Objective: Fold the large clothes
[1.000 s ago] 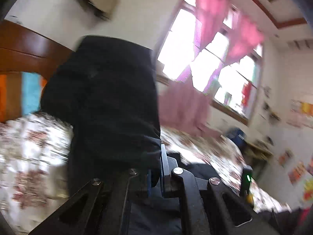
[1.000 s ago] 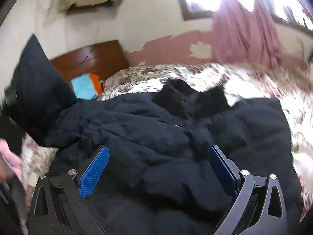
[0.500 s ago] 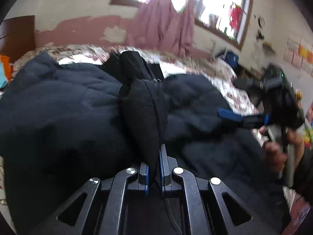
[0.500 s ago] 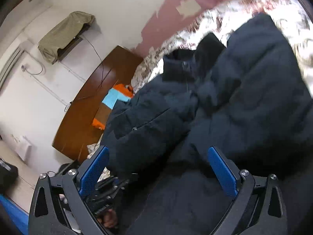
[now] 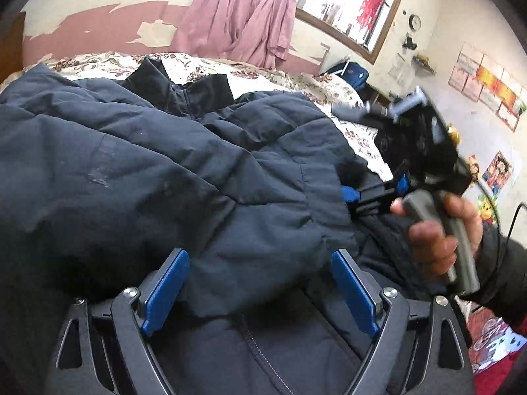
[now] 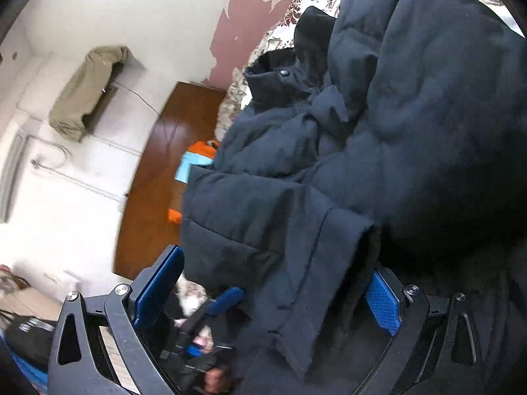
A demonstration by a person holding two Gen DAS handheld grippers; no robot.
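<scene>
Sleeve (image 5: 263, 230) now free of left hand-held gripper (image 5: 260, 293)

Left tongs (image 5: 260, 293) jaws just opened wide, right tongs (image 6: 273, 296) spread apart, right hand (image 5: 441, 230) gripping handle

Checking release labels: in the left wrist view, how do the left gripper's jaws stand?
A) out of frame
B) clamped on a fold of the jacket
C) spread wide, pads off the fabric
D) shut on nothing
C: the left gripper has just been opening; its blue pads stand apart, with the dark jacket lying loose between them.
</scene>
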